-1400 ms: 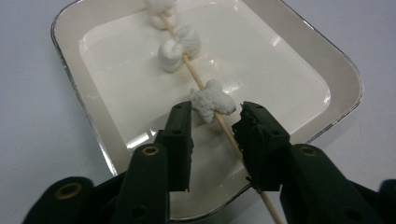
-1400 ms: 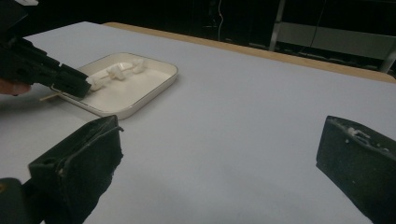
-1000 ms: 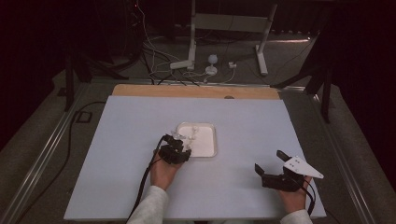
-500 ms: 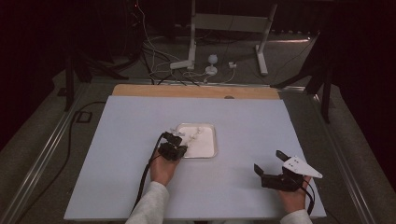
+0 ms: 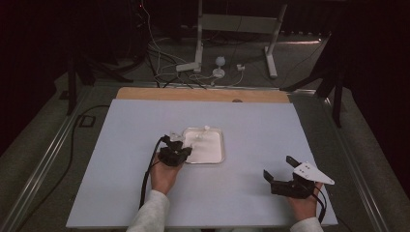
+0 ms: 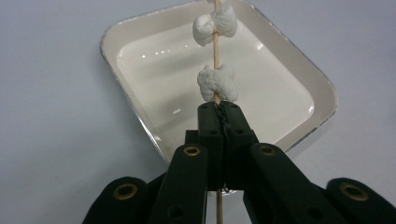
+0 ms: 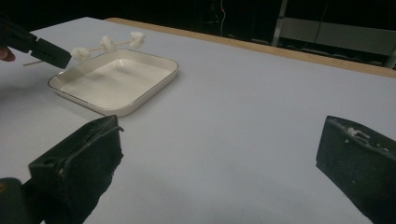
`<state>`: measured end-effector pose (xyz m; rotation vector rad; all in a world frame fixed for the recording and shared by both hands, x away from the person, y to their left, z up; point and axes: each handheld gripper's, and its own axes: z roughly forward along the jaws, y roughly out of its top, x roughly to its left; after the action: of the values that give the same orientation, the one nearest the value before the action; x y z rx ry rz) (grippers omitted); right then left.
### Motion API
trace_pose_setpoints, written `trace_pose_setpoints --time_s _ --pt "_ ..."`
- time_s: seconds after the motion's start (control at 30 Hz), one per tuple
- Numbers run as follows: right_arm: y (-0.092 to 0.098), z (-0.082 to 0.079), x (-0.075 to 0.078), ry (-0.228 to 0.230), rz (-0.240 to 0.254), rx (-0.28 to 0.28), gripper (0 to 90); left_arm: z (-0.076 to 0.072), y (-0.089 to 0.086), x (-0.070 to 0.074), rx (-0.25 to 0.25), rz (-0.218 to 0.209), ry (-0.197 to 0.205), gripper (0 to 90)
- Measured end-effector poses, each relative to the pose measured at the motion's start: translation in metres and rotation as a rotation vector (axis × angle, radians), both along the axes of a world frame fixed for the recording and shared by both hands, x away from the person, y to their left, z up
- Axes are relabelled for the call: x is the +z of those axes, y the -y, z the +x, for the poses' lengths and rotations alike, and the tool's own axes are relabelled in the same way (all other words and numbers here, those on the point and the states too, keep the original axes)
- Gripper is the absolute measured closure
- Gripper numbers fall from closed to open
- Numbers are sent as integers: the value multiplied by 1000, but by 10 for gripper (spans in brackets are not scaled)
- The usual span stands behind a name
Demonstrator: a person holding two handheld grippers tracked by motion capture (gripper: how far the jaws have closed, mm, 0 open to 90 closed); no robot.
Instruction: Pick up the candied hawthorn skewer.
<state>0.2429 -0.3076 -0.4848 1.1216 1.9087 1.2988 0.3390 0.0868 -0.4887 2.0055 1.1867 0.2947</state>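
Note:
My left gripper is shut on a thin wooden skewer. The skewer carries white puffy pieces and runs out over a white rectangular tray. In the high view the left gripper sits at the tray's near-left corner, and the skewer's white pieces hang above the tray. My right gripper rests at the table's front right with its jaws wide apart and nothing between them. From the right gripper, the left gripper holds the skewer clear above the tray.
The pale blue table top has a wooden strip along its far edge. Behind it are a metal stand and loose cables on the floor. A cable trails from the left gripper.
The left gripper has shifted slightly at the tray's near-left corner, and the skewer with its white pieces now points out over the tray. The right gripper has stayed where it was.

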Motion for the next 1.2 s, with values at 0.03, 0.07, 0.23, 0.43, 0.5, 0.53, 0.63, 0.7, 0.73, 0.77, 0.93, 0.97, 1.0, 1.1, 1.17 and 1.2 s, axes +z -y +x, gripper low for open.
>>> trace_pose_setpoints --time_s 0.03,0.07,0.23,0.43,0.5,0.53,0.63,0.7,0.73,0.77,0.93,0.97,1.0,1.1,1.17,1.2 --pt "0 -1 0 2 1 -3 0 -1 -2 1 6 -12 7 897" --pt "0 -1 0 2 1 -3 0 -3 -4 2 8 -20 14 897" --pt "0 -1 0 -1 9 -6 0 -11 -12 4 12 -44 43 896" --pt "0 -1 0 -2 14 -8 0 -20 -21 6 13 -61 83 896" --pt "0 -1 1 -2 17 -9 0 -23 -24 7 14 -59 97 896" --pt "0 -1 1 -3 18 -9 0 -24 -26 8 14 -60 102 896" --pt "-1 0 1 -11 26 -7 0 -28 -30 9 11 -69 117 896" --pt "-2 1 1 -16 30 -3 0 -30 -32 8 6 -75 124 896" --pt "-3 1 1 -16 28 -1 0 -30 -33 8 4 -77 128 896" --pt "-4 2 1 -16 26 1 0 -31 -34 8 3 -78 131 896" --pt "-6 4 3 -20 24 8 0 -35 -37 9 -18 -85 143 895" --pt "-6 4 3 -22 26 9 0 -37 -38 10 -19 -93 145 895" --pt "-6 4 3 -25 27 9 0 -38 -39 10 -16 -98 147 896" --pt "-6 4 4 -25 27 12 0 -43 -42 12 -14 -98 157 895" --pt "-7 5 4 -27 31 16 0 -44 -43 12 -12 -98 162 895" --pt "-7 5 5 -29 35 18 0 -45 -44 12 -10 -101 164 896"
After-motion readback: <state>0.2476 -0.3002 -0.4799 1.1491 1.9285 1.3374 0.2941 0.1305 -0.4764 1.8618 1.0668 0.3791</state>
